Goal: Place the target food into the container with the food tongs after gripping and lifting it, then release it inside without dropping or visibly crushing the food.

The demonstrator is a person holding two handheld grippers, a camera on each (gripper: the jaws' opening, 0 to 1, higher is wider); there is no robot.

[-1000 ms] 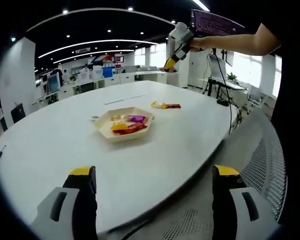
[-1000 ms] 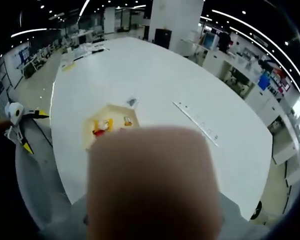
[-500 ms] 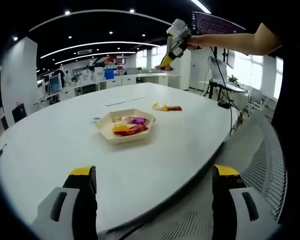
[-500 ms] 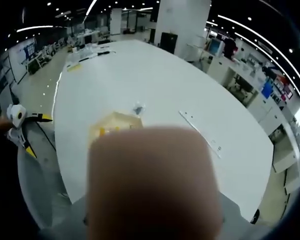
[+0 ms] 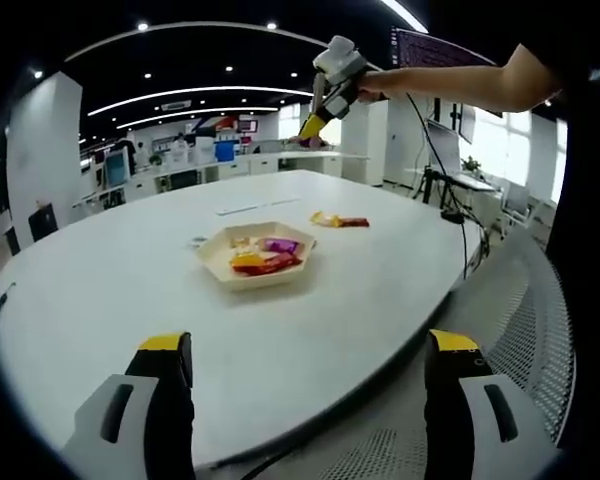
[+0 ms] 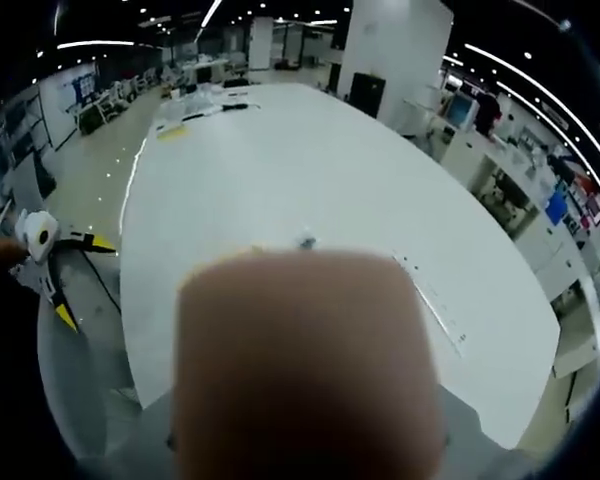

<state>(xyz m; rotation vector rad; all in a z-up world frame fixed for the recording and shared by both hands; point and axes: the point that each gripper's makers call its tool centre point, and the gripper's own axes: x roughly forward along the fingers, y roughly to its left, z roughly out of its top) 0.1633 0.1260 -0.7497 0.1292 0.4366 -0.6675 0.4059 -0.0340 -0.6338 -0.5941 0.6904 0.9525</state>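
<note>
The tray (image 5: 257,262), a pale hexagonal dish, sits on the white table (image 5: 100,290) toward its middle, holding several wrapped snacks (image 5: 265,258) in red, orange, yellow and purple. A little beyond it, well apart from the rim, two more wrapped snacks (image 5: 338,220) lie loose on the tabletop. A thin strip (image 5: 242,208) lies flat farther back.

The table is large and rounded, standing in an open office with rows of desks, monitors, white columns and curved ceiling light strips. A mesh chair back (image 5: 525,330) stands just off the table's near edge.

In the left gripper view the left gripper (image 5: 310,390) hovers low at the near edge, its yellow-tipped jaws wide apart and holding nothing. The right gripper (image 5: 332,80) is raised high above the far side of the table on an outstretched bare arm (image 5: 460,80); whether its jaws are apart or together cannot be told.

In the right gripper view a blurred, skin-coloured shape (image 6: 305,365) covers the lower middle, hiding the jaws; the left gripper (image 6: 45,255) appears at the left edge, beside the table.
</note>
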